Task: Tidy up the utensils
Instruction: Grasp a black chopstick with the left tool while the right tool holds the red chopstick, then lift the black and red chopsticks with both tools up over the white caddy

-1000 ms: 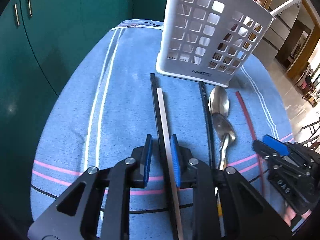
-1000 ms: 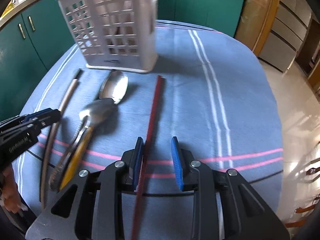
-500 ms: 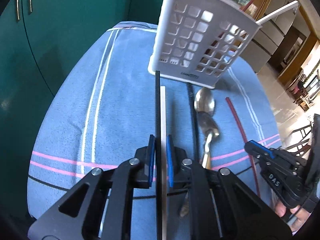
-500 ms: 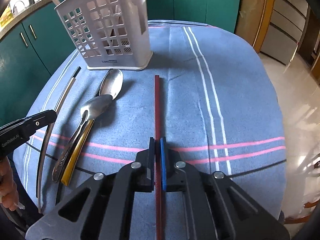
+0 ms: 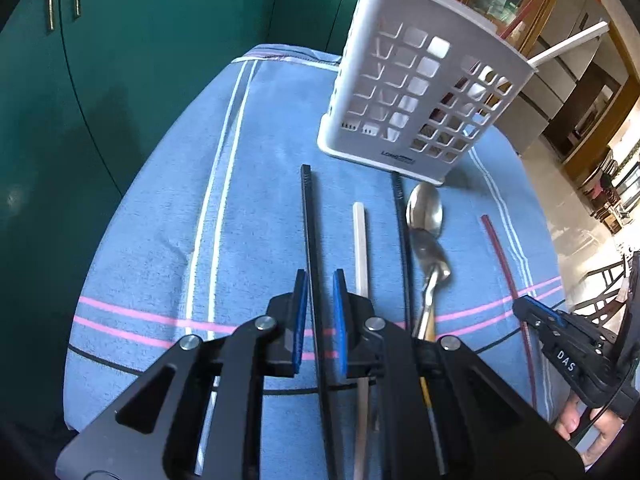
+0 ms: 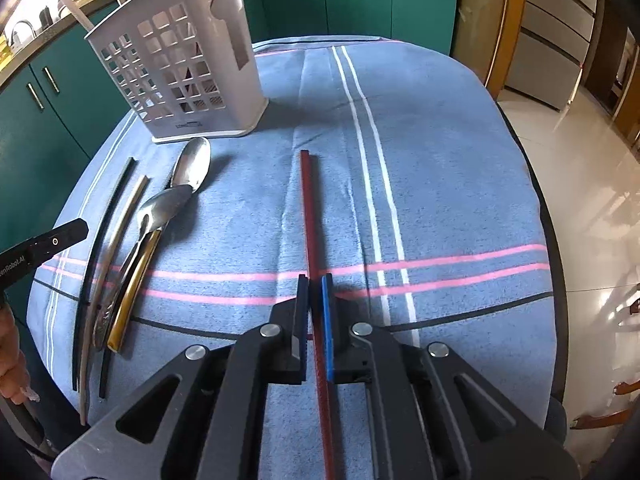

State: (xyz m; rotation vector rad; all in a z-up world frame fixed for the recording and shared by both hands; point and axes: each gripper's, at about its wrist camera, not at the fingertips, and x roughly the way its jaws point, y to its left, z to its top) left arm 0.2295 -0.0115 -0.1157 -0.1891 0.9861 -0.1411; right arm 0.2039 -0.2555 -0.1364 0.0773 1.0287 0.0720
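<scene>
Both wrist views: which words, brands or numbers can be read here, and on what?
"DAS": white letters on the right gripper body, left wrist view.
"...enRobot.AI", start cut off: left gripper body, right wrist view.
Brand on the white plastic lattice utensil caddy base: starts "LONG", rest too blurred.

Being counted on the cloth (image 6: 440,160): one basket (image 5: 420,92), two spoons (image 5: 425,210) (image 5: 434,264), two black sticks (image 5: 310,220) (image 5: 401,232), one white stick (image 5: 360,248), one red stick (image 6: 308,208).
</scene>
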